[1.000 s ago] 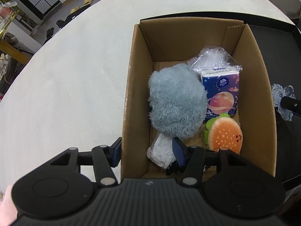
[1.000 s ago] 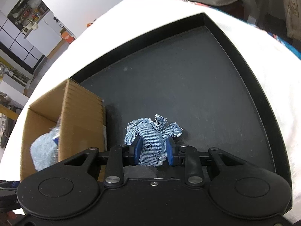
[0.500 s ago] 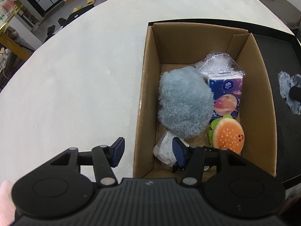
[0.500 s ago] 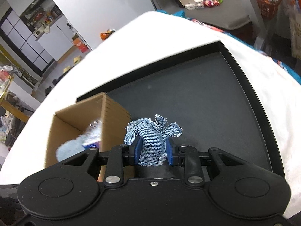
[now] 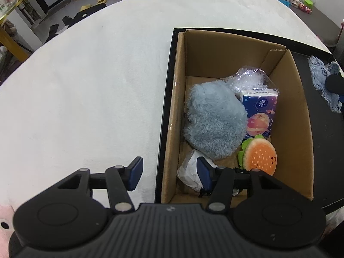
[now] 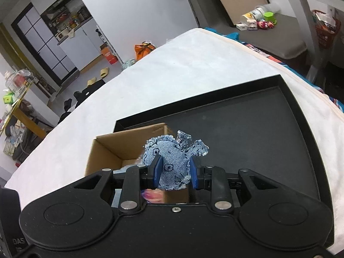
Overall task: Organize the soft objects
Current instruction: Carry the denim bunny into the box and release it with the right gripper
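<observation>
Right wrist view: right gripper [image 6: 173, 173] clamping denim toy [image 6: 172, 159], hanging above cardboard box [image 6: 111, 150] on black tray [image 6: 247, 129]. Left gripper [image 5: 169, 175] gaping wide, straddling box's near-left wall; plush [image 5: 212, 120] and tissue pack [image 5: 259, 111] lying inside.

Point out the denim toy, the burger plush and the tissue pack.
denim toy [image 6: 172, 161]: right wrist view, middle of its body between the fingers.
burger plush [image 5: 260, 156]: left wrist view, orange bun face.
tissue pack [image 5: 259, 112]: left wrist view, printed front.

White wad [image 5: 190, 173] partly hidden behind left gripper [image 5: 169, 173] finger, denim toy [image 5: 322, 81] cut by frame edge right of cardboard box [image 5: 301, 142], box interior [image 6: 129, 163] mostly hidden in right view.
</observation>
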The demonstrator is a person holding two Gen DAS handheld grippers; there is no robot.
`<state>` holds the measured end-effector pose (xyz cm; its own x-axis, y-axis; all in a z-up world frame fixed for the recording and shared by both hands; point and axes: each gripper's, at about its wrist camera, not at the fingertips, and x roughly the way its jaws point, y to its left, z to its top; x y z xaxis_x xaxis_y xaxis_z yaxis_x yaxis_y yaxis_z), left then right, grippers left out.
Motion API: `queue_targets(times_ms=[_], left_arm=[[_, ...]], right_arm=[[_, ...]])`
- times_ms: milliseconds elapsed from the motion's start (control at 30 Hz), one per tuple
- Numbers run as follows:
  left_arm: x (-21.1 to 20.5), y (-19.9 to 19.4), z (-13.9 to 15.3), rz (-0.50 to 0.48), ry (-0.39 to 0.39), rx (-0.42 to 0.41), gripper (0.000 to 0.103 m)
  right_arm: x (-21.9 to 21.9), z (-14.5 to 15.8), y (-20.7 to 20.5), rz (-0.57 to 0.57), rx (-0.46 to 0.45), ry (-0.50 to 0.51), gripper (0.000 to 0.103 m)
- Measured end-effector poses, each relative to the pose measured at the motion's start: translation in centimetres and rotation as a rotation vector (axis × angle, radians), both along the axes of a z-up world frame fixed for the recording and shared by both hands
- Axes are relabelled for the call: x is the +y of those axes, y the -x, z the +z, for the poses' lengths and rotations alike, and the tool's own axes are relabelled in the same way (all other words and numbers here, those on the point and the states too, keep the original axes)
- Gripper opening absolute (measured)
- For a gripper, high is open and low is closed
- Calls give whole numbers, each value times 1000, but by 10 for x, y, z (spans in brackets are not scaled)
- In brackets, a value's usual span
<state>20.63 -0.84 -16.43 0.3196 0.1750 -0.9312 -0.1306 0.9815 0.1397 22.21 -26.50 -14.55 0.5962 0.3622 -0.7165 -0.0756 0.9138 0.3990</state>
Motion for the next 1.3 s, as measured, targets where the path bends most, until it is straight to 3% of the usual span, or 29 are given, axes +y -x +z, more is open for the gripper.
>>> queue_targets(times_ms=[133,533,600,700,767,1300], left_arm=[[8,0,-3,3,39,-1,49],[27,-3,-10,-6,127,9,10],[31,-3,-10,-7,153,10,10],[33,-4,-11,-6,164,13,10],[34,-4,-11,-5,171,12,10],[35,-6,-2,-37,180,19,14]], right_arm=[[14,6,-2,22,-12,18,27],[53,13,-11,79,-9,66,28],[61,16,-14,90,-12,70,28],[68,22,-14,116,-26,32,37],[73,27,-13,136,-35,14,52],[53,32,6,98,4,57,52]])
